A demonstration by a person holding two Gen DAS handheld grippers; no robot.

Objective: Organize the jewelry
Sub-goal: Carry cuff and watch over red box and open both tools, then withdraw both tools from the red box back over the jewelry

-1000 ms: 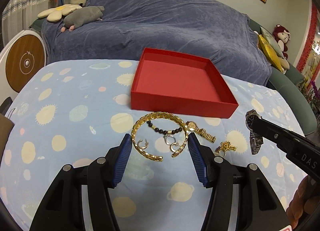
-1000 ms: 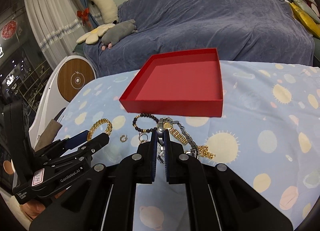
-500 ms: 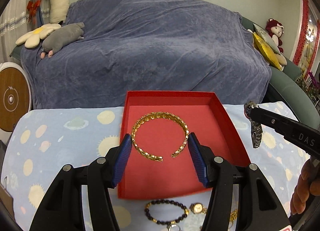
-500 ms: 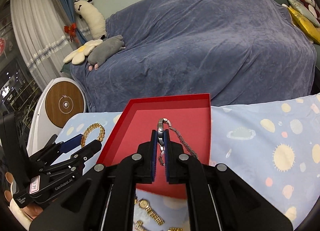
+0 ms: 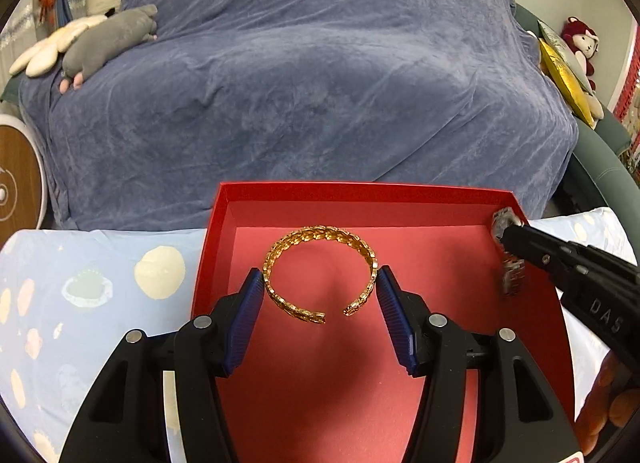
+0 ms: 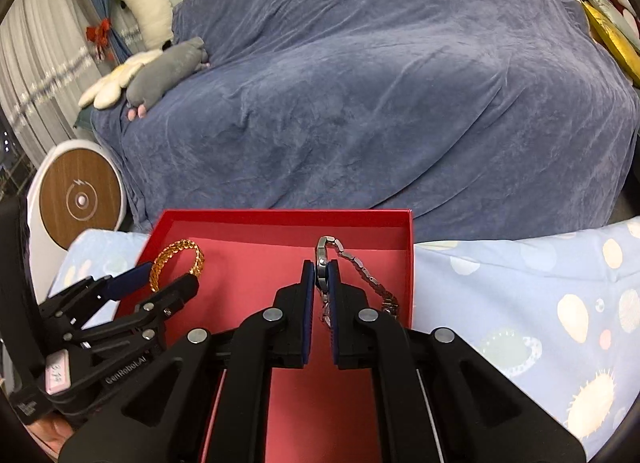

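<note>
Gold bangle [image 5: 320, 273]: clamped between left gripper [image 5: 320, 287] pads, over red box [image 5: 400, 193]. Silver watch [image 6: 321, 259]: pinched in right gripper [image 6: 320, 283], band dangling beside it.

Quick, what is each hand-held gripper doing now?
Left hand-held gripper: holding the gold braided open cuff bracelet.
Right hand-held gripper: closed on the silver metal wristwatch.

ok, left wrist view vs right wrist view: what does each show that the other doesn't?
Left wrist only: the gap in the gold cuff bracelet, held across its width between the left gripper pads, and a red plush toy.

Right wrist only: the silver watch edge-on in the shut right gripper, band trailing right, and the curtain.

Both: red box, blue-covered sofa, grey plush.
</note>
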